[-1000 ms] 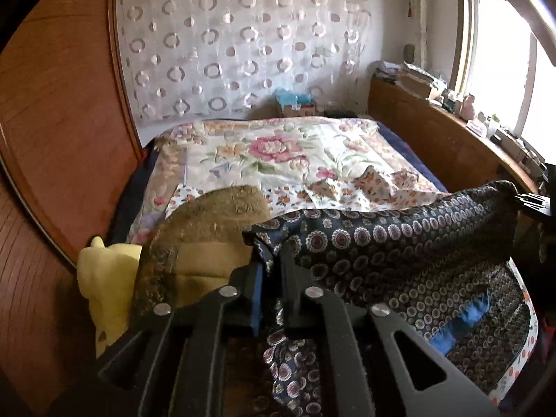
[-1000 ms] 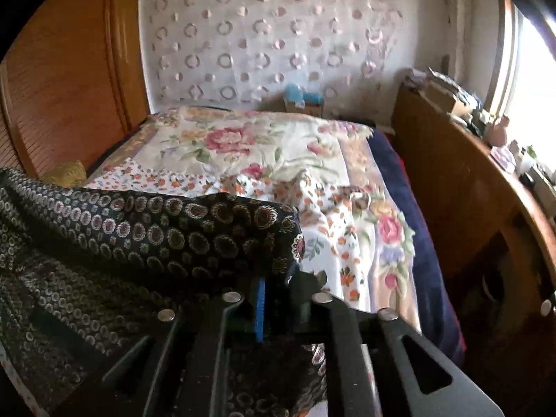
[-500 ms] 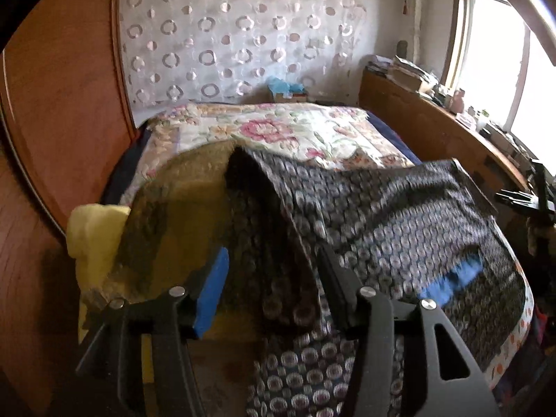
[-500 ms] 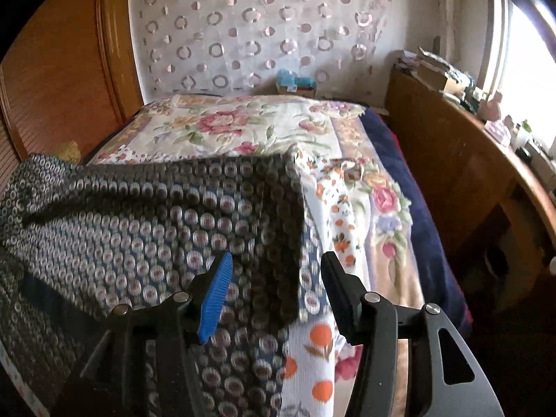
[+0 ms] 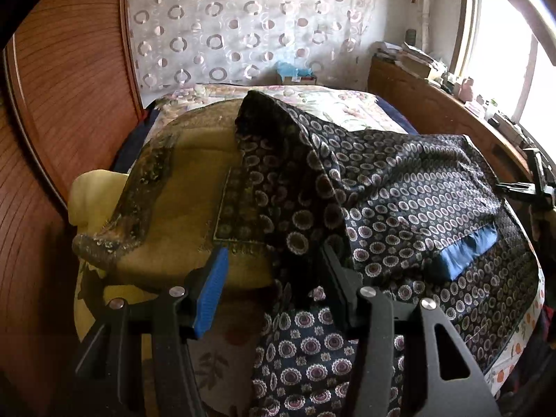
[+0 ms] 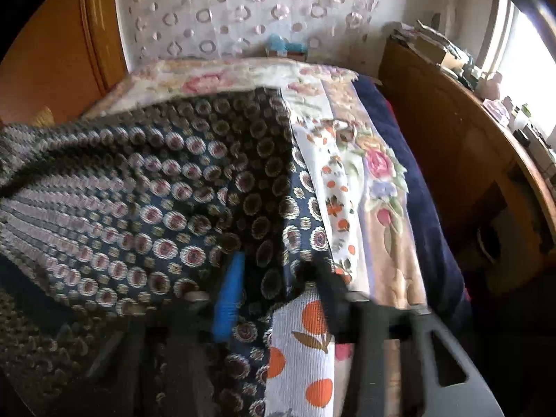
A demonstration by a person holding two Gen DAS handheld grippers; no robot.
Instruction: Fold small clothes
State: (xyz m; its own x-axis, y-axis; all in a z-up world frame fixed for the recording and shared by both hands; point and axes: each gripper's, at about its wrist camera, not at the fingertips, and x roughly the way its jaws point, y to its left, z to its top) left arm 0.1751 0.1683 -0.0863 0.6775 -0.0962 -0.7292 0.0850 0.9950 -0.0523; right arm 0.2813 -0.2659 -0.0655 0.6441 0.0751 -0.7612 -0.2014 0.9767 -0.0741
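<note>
A dark navy garment (image 5: 399,187) printed with small ringed medallions lies folded over on the bed, a blue band (image 5: 465,250) showing at its fold. My left gripper (image 5: 274,281) is open low over the garment's left part. A loose fold of the cloth lies between its fingers, unpinched. In the blurred right wrist view the same garment (image 6: 166,187) fills the left half. My right gripper (image 6: 281,288) has its jaws closing around the garment's right edge and a white orange-spotted cloth (image 6: 302,347). The pads still stand apart from the fabric.
An olive-gold cushion (image 5: 180,187) and a pale yellow soft thing (image 5: 87,191) sit left of the garment. The floral bedspread (image 6: 378,166) runs to the far curtain. A wooden wardrobe (image 5: 62,104) stands left, a cluttered wooden desk (image 6: 451,132) under the window right.
Both grippers opened and let go of the garment's raised edge, which dropped folded onto the bed. Both sank toward it. The right jaws have since narrowed around the cloth edge.
</note>
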